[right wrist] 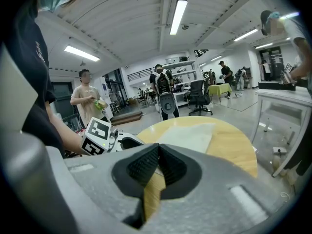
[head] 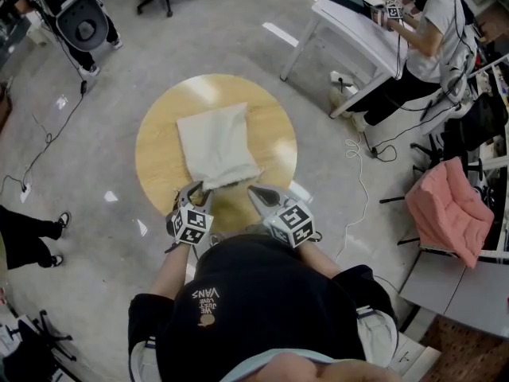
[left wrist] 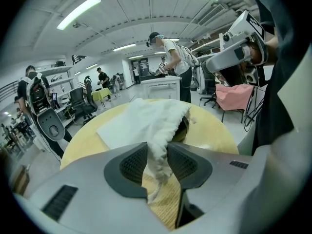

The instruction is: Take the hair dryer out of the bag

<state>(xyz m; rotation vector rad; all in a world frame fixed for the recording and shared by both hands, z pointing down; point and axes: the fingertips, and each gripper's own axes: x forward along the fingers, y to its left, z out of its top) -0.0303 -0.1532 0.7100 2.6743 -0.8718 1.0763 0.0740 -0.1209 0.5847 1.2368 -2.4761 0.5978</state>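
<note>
Most of hair dryer inside bag (only dark glimpse)

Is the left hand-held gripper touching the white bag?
Touching. In the left gripper view the white bag has its gathered edge pinched between the pads of the left hand-held gripper, cloth against both.

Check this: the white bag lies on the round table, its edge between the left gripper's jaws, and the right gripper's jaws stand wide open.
Wrong on one point: the right gripper has its jaws shut with nothing between them, as the right gripper view shows. The bag does lie on the table, its edge between the jaws of the left gripper.
</note>
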